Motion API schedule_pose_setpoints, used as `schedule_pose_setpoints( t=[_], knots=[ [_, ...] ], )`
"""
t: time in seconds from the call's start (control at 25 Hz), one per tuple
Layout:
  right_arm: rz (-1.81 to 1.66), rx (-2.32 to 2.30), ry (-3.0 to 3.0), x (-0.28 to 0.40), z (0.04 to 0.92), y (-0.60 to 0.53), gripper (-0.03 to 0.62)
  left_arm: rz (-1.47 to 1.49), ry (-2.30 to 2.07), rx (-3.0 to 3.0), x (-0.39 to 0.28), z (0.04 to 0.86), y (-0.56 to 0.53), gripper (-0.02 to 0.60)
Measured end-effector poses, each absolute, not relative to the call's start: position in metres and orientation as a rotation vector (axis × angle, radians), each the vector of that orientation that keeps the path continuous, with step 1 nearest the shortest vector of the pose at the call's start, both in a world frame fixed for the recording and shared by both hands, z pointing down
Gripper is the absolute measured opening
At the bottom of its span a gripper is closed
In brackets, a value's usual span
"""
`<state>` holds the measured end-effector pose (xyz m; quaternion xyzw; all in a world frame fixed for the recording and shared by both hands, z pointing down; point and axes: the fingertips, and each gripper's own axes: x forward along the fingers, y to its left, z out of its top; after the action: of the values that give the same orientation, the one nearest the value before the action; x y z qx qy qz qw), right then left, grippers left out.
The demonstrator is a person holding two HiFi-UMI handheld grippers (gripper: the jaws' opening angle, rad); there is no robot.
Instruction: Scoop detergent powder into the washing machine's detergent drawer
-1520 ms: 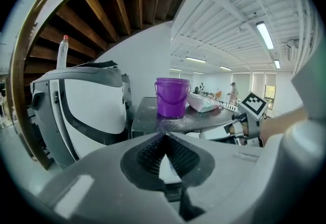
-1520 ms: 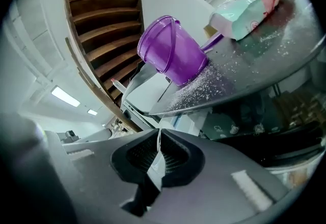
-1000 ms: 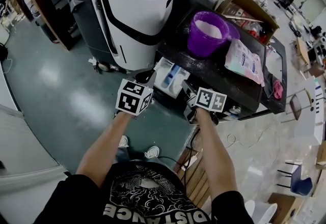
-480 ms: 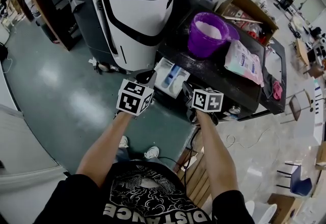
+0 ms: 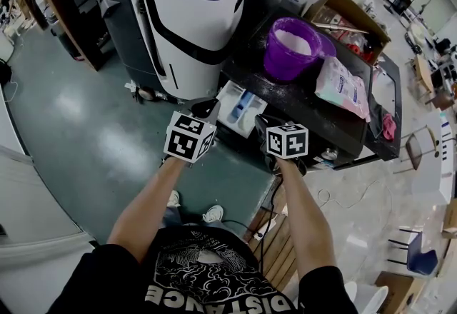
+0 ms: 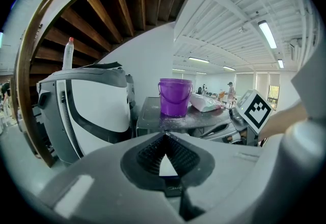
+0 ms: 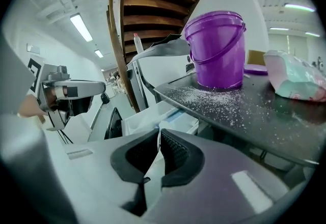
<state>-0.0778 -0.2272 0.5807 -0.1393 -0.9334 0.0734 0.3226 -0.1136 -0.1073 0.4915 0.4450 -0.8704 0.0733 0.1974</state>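
Observation:
The washing machine's black top point(image 5: 321, 114) carries a purple bucket point(image 5: 289, 48) of white powder and a pink detergent bag point(image 5: 343, 85). Spilled powder point(image 7: 229, 102) speckles that top. The white detergent drawer point(image 5: 239, 107) is pulled out at the front left; in the right gripper view the drawer point(image 7: 158, 115) lies just beyond my jaws. My left gripper point(image 5: 212, 106) is shut and empty, its tip beside the drawer's left edge. My right gripper point(image 5: 259, 120) is shut with nothing in it, at the drawer's right. No scoop shows in any view.
A large grey-and-white appliance point(image 5: 178, 13) stands left of the washer, with a bottle point(image 6: 67, 55) on top. An open cardboard box point(image 5: 350, 16) sits behind the bucket. A pink cloth point(image 5: 389, 125) lies at the right. Green floor point(image 5: 86, 127) spreads to my left.
My right gripper has shifted slightly left and turned, so its marker cube faces the camera more squarely. The left gripper has barely moved.

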Motion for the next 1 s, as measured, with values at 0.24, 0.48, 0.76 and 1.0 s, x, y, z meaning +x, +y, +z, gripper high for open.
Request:
schedule_pose_setpoints(
  t=[0.24, 0.48, 0.76, 1.0],
  knots=[
    [0.075, -0.386, -2.436, -0.078, 0.581, -0.226, 0.035, 0.208, -2.433, 1.246, -0.114, 0.491, -0.108, 0.005],
    [-0.022, -0.408, -2.418, -0.078, 0.582, -0.221, 0.035, 0.208, -2.428, 1.254, -0.116, 0.491, -0.109, 0.005],
    [-0.120, -0.414, -2.409, -0.078, 0.582, -0.219, 0.035, 0.211, -2.426, 1.260, -0.116, 0.490, -0.109, 0.005],
    [-0.211, -0.418, -2.401, -0.077, 0.583, -0.217, 0.035, 0.212, -2.424, 1.253, -0.114, 0.493, -0.105, 0.005]
  ],
)
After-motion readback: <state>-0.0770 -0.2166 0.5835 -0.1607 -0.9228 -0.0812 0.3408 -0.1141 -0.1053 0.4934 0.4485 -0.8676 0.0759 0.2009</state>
